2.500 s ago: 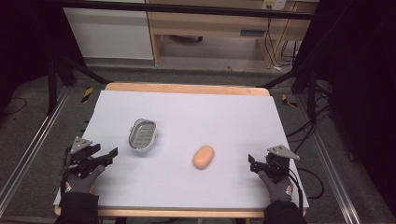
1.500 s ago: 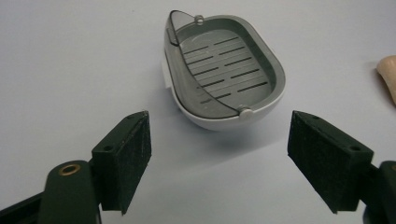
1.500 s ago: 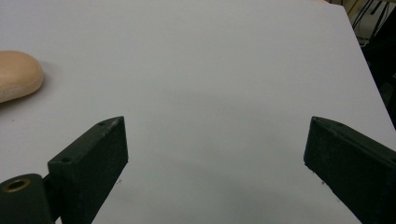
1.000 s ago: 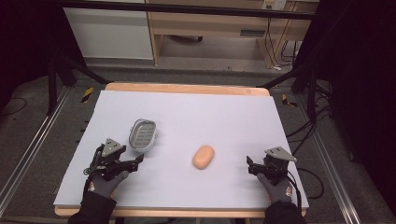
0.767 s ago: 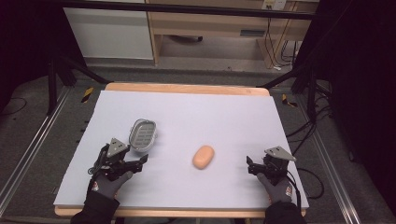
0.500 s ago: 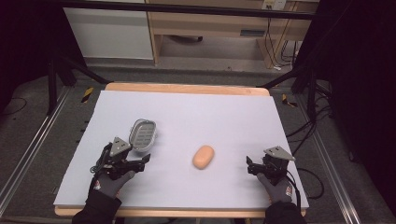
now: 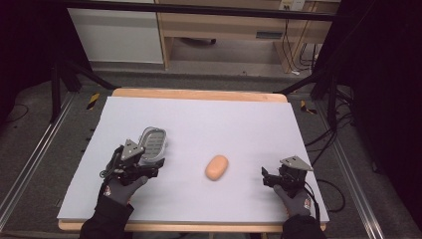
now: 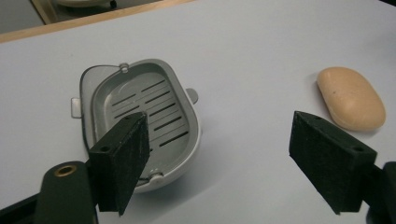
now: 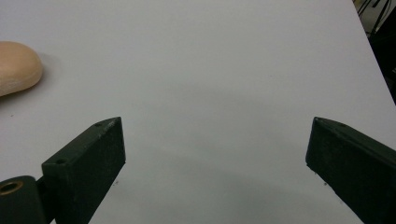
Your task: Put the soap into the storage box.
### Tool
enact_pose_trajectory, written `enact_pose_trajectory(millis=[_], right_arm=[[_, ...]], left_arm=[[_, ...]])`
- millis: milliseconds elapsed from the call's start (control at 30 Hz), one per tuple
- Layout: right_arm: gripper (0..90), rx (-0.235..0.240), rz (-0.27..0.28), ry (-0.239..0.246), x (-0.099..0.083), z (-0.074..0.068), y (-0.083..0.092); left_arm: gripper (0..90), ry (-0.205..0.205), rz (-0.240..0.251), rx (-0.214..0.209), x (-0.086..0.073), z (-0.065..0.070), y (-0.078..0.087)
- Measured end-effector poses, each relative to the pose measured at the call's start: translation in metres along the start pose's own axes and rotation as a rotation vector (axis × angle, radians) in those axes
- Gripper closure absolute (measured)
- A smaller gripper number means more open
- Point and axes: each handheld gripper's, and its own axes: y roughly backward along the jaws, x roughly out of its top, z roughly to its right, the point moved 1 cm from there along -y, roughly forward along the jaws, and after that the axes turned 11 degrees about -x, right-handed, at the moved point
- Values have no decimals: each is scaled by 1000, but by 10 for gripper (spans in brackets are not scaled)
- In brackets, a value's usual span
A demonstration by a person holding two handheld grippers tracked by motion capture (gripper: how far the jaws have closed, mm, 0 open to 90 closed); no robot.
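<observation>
Grey slotted soap dish on the white desk just beyond my left gripper, peach soap mid-desk, my right gripper well apart, probably wide, left gripper view, jaws wide and empty, dish ahead, soap right, right gripper view, jaws wide, empty.

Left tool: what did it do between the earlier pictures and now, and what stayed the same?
The left tool moved from the table's left edge inward to the grey soap dish; it holds nothing. The dish, the soap bar and the right tool stayed in place.
</observation>
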Motion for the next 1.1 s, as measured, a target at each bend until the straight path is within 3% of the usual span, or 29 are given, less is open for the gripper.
enact_pose_trajectory(millis=[100, 1100], right_arm=[[48, -3, 0, 2, 0, -1, 0], [57, -7, 22, -1, 2, 0, 2]], left_arm=[[197, -19, -11, -11, 5, 5, -6], [194, -50, 4, -85, 38, 40, -44]])
